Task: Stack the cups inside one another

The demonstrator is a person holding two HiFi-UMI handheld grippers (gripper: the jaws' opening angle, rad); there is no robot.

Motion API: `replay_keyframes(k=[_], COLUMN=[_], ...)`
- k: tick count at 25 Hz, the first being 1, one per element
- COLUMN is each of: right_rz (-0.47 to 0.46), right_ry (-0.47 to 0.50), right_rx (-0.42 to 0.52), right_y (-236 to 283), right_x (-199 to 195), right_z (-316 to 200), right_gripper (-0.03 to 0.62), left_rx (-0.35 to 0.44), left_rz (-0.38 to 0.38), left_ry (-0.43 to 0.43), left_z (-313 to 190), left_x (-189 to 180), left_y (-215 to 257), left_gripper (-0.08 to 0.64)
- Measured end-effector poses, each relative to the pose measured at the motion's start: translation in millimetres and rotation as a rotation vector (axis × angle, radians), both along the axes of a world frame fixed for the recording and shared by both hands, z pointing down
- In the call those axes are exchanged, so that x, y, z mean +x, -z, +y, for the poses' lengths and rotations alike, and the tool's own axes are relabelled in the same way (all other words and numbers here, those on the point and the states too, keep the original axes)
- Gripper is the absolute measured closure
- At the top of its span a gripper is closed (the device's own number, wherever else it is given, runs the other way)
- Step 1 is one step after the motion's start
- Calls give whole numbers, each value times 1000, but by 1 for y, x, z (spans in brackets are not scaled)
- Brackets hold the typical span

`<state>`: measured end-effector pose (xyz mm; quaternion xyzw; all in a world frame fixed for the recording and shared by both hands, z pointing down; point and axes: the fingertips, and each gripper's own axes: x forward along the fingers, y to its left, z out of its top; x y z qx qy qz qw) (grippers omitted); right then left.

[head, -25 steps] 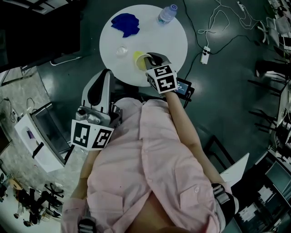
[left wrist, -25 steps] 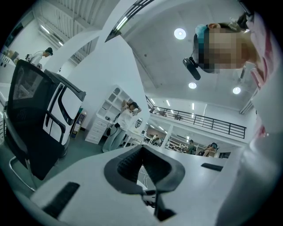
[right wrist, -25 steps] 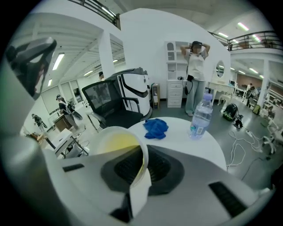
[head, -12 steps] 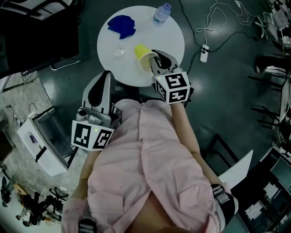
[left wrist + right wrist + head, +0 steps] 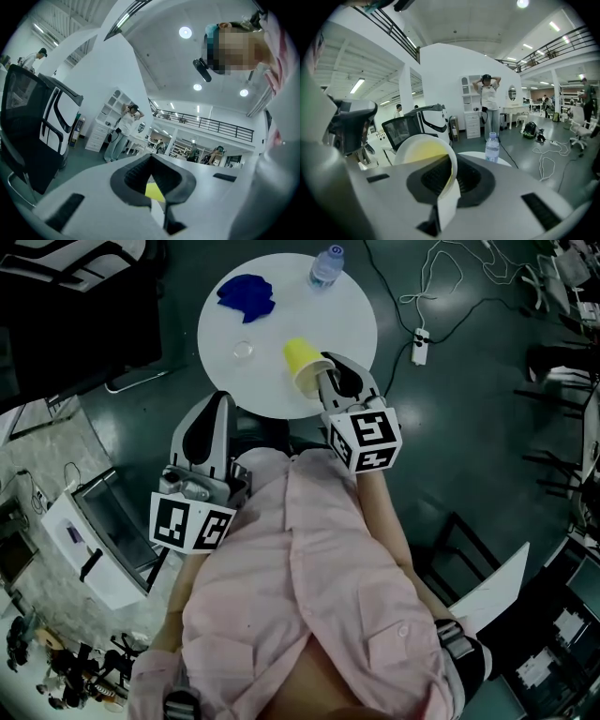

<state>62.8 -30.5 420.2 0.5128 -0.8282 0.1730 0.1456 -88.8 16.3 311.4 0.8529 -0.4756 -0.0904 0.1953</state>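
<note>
Yellow cup: rim wall pinched between right gripper jaws, mouth toward camera. Left gripper: jaws closed together, empty.

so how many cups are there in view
2: the yellow cup, pinched at its rim by the right gripper, and a clear cup standing on the round table. No others seem hidden.

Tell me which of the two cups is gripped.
The yellow cup, pinched by its rim in the right gripper; the clear cup sits untouched on the white table.
</note>
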Motion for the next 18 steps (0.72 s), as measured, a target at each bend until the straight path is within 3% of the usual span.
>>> replay_keyframes(k=[11, 18], right_rz=[-4, -3], right_ry=[-52, -103], right_rx=[74, 72], right_y=[28, 30], right_x=[8, 16], right_z=[15, 23], right_gripper=[555, 555], left_rx=[7, -5], left_rz=[13, 27], left_ry=[-20, -33], left_z=[-5, -14], left_x=[-5, -11], left_y=[0, -3], left_gripper=[551, 551])
